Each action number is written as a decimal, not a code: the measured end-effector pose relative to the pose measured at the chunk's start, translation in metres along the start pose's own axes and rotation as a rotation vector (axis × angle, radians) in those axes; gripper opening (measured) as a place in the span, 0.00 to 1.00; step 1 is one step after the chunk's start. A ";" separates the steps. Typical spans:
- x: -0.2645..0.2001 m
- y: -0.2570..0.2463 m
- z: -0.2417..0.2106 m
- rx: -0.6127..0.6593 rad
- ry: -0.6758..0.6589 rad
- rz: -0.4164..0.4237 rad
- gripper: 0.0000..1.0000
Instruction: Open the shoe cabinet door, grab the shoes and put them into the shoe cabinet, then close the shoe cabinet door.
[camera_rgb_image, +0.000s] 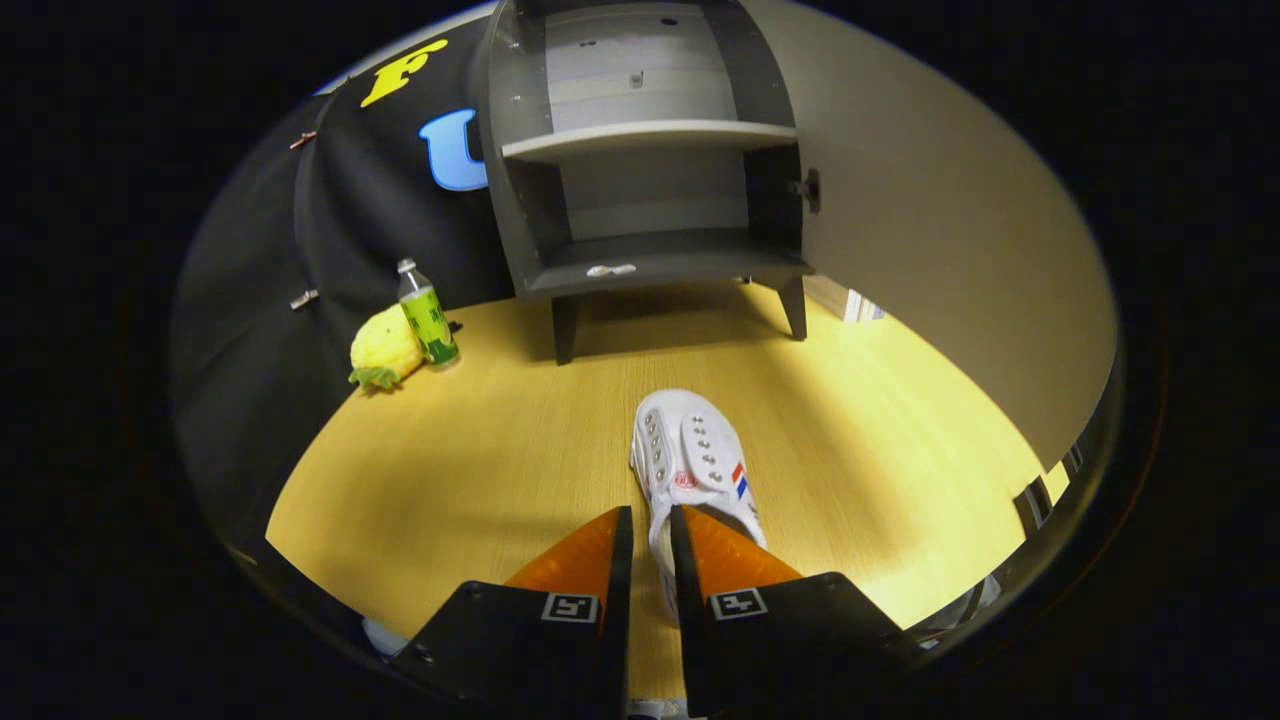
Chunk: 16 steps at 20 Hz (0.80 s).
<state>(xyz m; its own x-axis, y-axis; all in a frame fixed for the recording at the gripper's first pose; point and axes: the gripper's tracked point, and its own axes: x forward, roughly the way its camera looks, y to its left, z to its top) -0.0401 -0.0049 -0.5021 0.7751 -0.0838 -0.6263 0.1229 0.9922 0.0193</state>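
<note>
Mid left of frame, a yellow plush toy (384, 349) lies touching a green-labelled bottle (426, 315) on the wooden floor (450, 470). Bottom centre, the gripper (651, 530) is narrowed, fingers pinching the white shoe (690, 460) at its heel; toe points ahead. Upper centre, the shoe cabinet (640, 170) stands open, door (930, 230) swung right

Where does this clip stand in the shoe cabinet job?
Done: the cabinet door is swung open, shelves bare. In hand: the gripper has its fingers closed on the heel edge of the white shoe, which sits on the floor. Left: carry the shoe onto a shelf, then shut the door.
</note>
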 end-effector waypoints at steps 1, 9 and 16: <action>0.007 0.000 -0.007 -0.005 0.018 -0.007 0.26; 0.046 -0.012 -0.017 -0.036 0.052 -0.053 0.26; 0.075 -0.006 -0.007 -0.020 0.030 -0.039 0.25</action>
<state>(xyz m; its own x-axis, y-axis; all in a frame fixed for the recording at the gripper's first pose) 0.0126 -0.0165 -0.5544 0.7512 -0.1202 -0.6490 0.1403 0.9899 -0.0210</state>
